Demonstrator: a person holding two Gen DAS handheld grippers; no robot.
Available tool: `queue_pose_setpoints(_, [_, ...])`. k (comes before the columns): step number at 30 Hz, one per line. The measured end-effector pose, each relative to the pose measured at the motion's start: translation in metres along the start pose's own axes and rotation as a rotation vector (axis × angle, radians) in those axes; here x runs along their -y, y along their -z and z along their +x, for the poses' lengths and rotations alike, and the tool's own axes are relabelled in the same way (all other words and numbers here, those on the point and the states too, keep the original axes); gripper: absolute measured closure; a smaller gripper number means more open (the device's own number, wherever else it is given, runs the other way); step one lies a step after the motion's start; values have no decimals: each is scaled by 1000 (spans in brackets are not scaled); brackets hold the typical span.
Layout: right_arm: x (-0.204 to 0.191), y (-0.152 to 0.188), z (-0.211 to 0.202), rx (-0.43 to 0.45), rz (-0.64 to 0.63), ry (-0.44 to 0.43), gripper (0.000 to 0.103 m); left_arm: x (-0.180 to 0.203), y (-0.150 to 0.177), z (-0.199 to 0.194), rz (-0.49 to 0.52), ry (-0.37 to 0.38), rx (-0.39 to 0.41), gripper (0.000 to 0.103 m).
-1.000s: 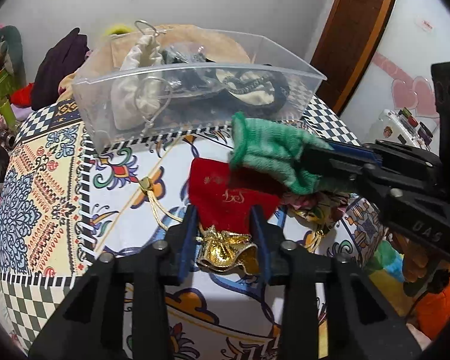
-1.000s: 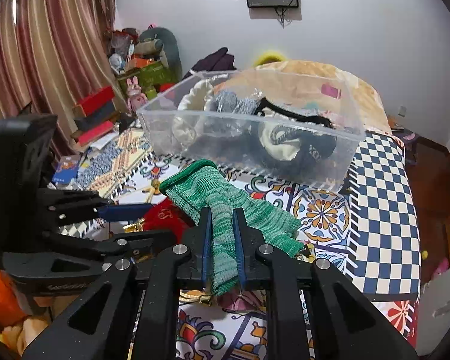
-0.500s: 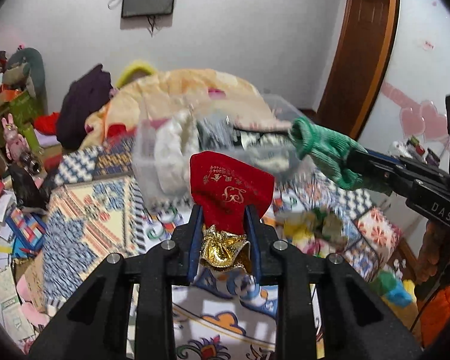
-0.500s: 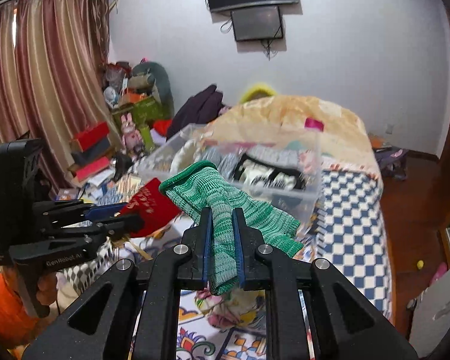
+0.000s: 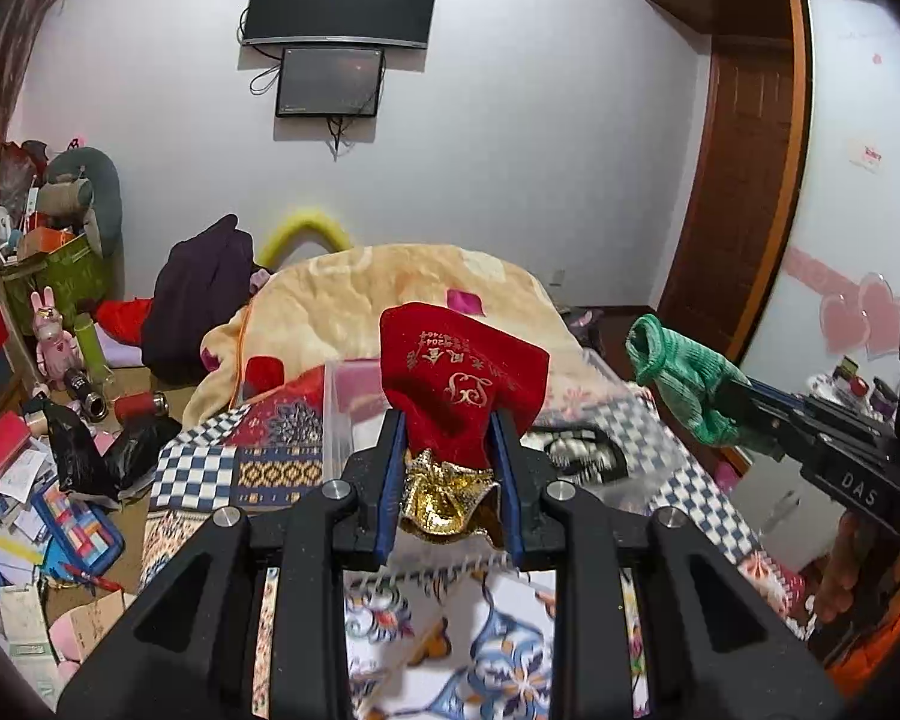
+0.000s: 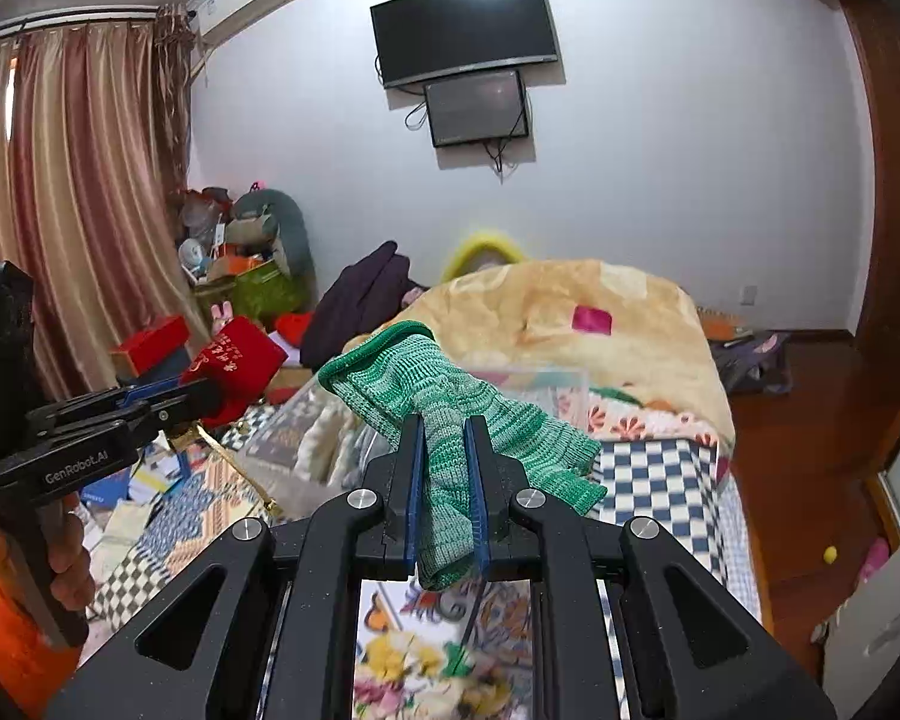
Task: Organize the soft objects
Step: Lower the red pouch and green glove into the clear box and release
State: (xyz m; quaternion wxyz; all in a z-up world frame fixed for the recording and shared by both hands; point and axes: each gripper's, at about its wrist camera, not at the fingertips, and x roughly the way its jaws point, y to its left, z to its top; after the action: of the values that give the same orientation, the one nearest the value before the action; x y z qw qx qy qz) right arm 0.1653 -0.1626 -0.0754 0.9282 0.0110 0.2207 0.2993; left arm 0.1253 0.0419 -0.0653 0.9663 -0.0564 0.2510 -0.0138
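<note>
My left gripper (image 5: 447,438) is shut on a red drawstring pouch (image 5: 462,378) with a gold mouth and holds it in the air above the patterned table (image 5: 450,630). My right gripper (image 6: 444,456) is shut on a green knitted glove (image 6: 450,396), also lifted. The glove shows at the right of the left wrist view (image 5: 678,384). The pouch shows at the left of the right wrist view (image 6: 234,360). The clear plastic bin (image 5: 354,414) with soft items stands beyond and below both grippers, partly hidden by them.
A bed with a beige blanket (image 5: 390,294) lies behind the table. Clutter covers the floor at the left (image 5: 48,480). A wooden door (image 5: 744,180) is at the right. A TV (image 5: 339,0) hangs on the far wall.
Both grippers have risen from near the tabletop, carrying the pouch and the glove up. The bin now sits lower in both views.
</note>
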Motion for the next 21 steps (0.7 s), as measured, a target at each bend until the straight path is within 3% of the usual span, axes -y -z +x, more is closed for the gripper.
queue_pose_setpoints(10, [2, -11, 31, -12, 2, 17, 91, -5, -12, 45, -36, -21, -39, 76])
queue_pose_setpoints(21, [-8, 8, 87, -174, -52, 13, 91, -4, 5, 101, -2, -57, -152, 76])
